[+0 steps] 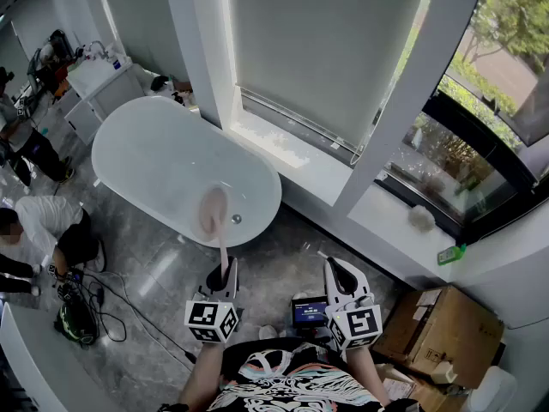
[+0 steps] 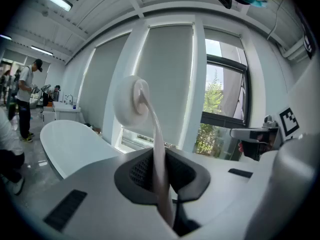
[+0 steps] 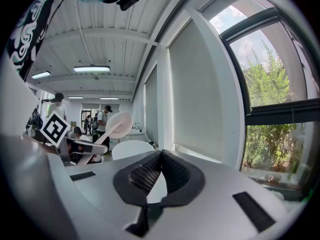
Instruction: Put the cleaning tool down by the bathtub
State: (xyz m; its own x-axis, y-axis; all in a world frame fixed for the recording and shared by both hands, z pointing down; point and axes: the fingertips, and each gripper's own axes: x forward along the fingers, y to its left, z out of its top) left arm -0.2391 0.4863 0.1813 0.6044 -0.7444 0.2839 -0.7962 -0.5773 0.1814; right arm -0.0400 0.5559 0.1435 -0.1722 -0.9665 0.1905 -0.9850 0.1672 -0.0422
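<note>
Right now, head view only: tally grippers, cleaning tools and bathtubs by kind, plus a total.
Grippers: 2 (left gripper shut on the tool's handle, right gripper shut and empty)
Cleaning tool: 1 (cleaning tool, its pale round head up over the tub's end)
Bathtub: 1 (bathtub, white, oval)
Total: 4

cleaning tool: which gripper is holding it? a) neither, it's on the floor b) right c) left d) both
C: the left gripper is closed on the thin handle of the cleaning tool, while the right gripper is shut with nothing in it.
</note>
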